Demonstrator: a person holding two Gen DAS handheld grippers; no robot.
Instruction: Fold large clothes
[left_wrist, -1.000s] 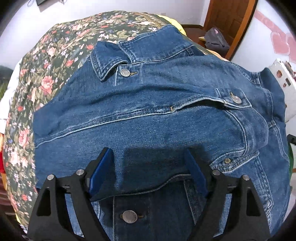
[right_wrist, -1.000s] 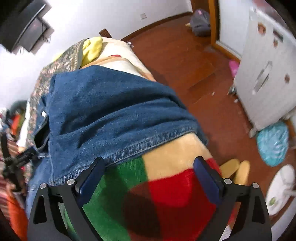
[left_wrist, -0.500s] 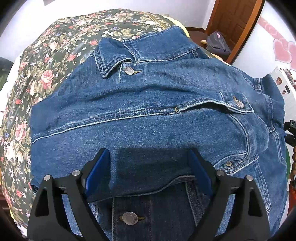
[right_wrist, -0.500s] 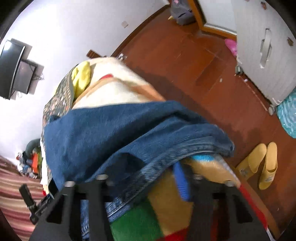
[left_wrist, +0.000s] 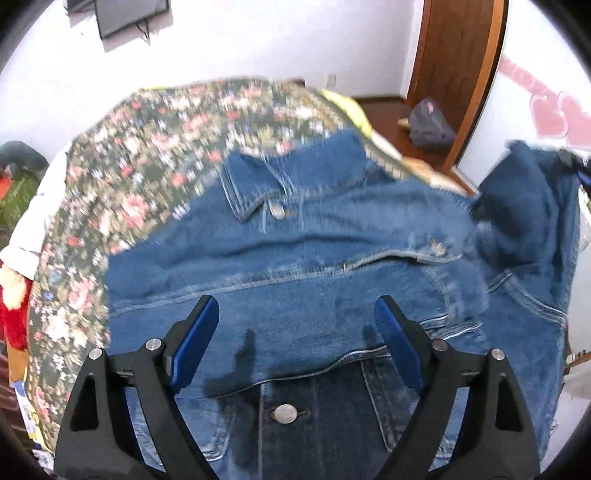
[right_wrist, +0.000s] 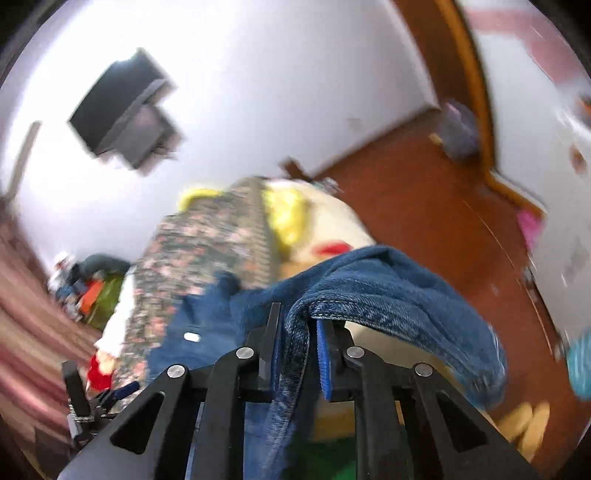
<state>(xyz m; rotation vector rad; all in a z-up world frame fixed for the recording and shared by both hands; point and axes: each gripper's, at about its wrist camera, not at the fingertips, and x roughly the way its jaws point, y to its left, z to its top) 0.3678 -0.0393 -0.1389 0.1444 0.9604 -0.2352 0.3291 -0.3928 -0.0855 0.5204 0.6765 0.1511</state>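
Observation:
A blue denim jacket (left_wrist: 314, 266) lies front up on the floral bedspread (left_wrist: 147, 173), collar at the far side. My left gripper (left_wrist: 295, 325) is open and hovers just above the jacket's lower front, holding nothing. My right gripper (right_wrist: 295, 325) is shut on the jacket's hem edge (right_wrist: 299, 343) and holds that part lifted off the bed; denim (right_wrist: 388, 295) drapes from the jaws to the right. The lifted denim also shows in the left wrist view (left_wrist: 524, 206), raised at the right.
Wooden floor (right_wrist: 424, 206) lies right of the bed, with yellow slippers (right_wrist: 528, 424) and a grey bag (left_wrist: 430, 123) by the door. A yellow cloth (right_wrist: 288, 214) and colourful blanket lie at the bed's edge. A TV (right_wrist: 122, 107) hangs on the far wall.
My right gripper shut on the jacket's hem and lifted it off the bed. My left gripper stayed open and rose a little, tilting up toward the wall.

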